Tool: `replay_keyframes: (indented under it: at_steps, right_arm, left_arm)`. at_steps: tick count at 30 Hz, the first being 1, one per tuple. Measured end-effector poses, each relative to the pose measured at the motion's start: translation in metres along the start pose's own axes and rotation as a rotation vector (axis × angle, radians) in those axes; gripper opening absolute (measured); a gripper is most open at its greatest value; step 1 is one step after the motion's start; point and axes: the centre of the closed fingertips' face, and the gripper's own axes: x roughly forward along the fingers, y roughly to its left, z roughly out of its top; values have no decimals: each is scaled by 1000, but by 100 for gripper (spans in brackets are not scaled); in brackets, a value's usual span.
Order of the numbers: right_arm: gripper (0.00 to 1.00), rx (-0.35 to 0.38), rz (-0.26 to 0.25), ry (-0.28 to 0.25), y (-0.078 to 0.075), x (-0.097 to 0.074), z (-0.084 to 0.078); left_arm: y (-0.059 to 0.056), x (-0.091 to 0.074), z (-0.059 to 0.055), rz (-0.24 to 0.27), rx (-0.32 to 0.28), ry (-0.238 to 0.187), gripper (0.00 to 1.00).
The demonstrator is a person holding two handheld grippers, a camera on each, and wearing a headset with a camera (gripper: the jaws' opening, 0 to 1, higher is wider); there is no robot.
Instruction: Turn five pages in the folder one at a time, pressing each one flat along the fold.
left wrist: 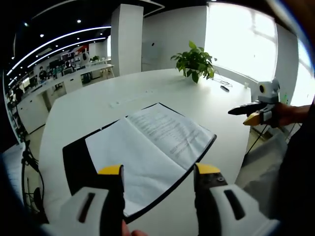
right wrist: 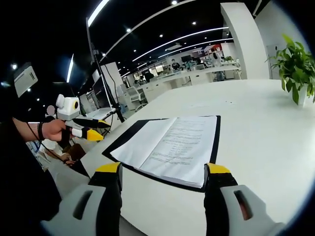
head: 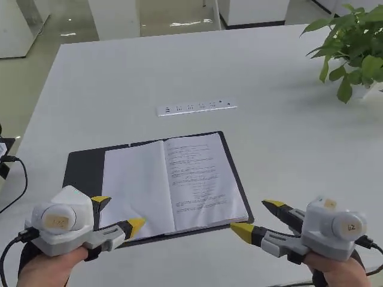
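The folder (head: 84, 170) lay open and flat on the bench (head: 269, 89), near my edge of it and square to me, which I judged put both lower page corners within easy reach. Its left page (head: 134, 191) was blank, and its right page (head: 200, 179) carried printed text too small to read. The fold (head: 167, 185) ran straight away from me between the two. No page was lifted, so I judged that a turn had not yet begun. My left gripper (head: 119, 212) hovered over the lower left corner of the blank page, released, jaws apart and grasping nothing. I could not tell whether it touched the paper. My right gripper (head: 256, 216) stood just beside the lower right corner of the folder, off the page, likewise released and empty. I judged this stance suited the task: the right gripper was placed to pick up the free corner, the left to press along the fold. The sticker (head: 351, 227) on the right gripper's housing appeared to read 62, while its counterpart on the left gripper was illegible. Beyond the folder a white power strip (head: 196, 108) lay flat on the bench, and a potted plant (head: 353, 48) stood at the far right, well apart from the work.
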Motion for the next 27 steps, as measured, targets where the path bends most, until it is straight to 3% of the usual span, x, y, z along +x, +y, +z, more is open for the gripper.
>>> replay_keyframes:
  at_steps: [12, 19, 27]
  right_arm:
    - [65, 22, -18, -15, -5, -7, 2]
    - [65, 24, -19, -9, -6, -11, 0]
    - [64, 34, -16, -16, -8, -17, 6]
  left_arm:
    - [-21, 30, 10, -73, 48, 21, 56]
    - [-31, 51, 24, -109, 83, 26, 55]
    - [-55, 82, 42, -172, 109, 35, 56]
